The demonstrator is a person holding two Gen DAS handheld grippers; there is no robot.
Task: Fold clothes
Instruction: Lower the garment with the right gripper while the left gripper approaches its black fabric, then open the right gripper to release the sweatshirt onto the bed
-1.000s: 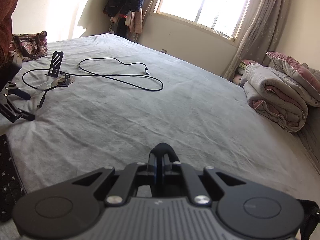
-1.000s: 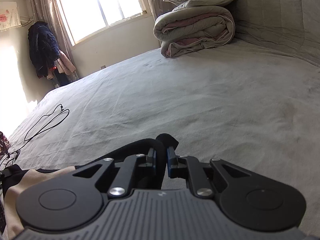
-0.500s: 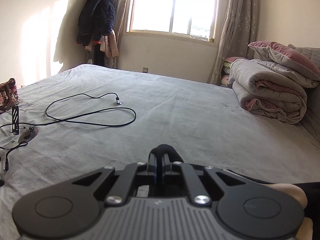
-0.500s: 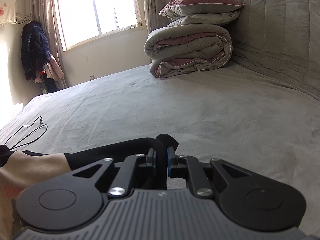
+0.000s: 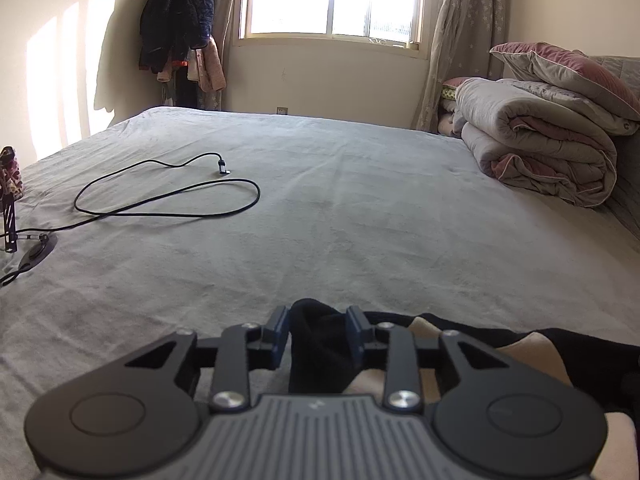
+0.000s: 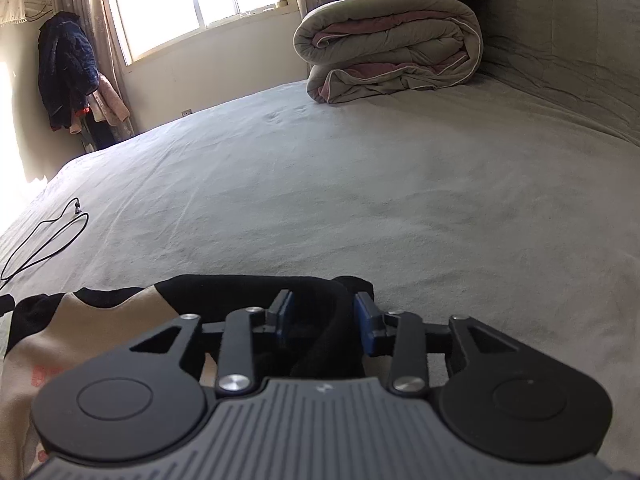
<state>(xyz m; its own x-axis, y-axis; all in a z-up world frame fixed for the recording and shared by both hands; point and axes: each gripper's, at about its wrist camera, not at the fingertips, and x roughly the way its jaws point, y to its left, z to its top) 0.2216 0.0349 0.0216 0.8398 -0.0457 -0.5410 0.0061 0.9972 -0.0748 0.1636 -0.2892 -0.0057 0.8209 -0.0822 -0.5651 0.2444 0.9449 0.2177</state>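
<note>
A black and beige garment (image 6: 100, 320) lies on the grey bed (image 6: 400, 200) at the near edge. It also shows in the left wrist view (image 5: 520, 344). My left gripper (image 5: 318, 316) is open, with a black fold of the garment lying loose between its jaws. My right gripper (image 6: 324, 304) is open too, and another black edge of the garment sits between its jaws. Both grippers are low over the bed.
A black cable (image 5: 172, 196) loops on the bed to the left, beside a small stand (image 5: 10, 216). A folded quilt and pillow (image 5: 552, 136) are stacked at the far right. Coats (image 5: 180, 24) hang by the window.
Both grippers were shut on the black fabric and have opened. Both cameras have dropped lower and swung toward the window; more of the garment lies on the bed.
</note>
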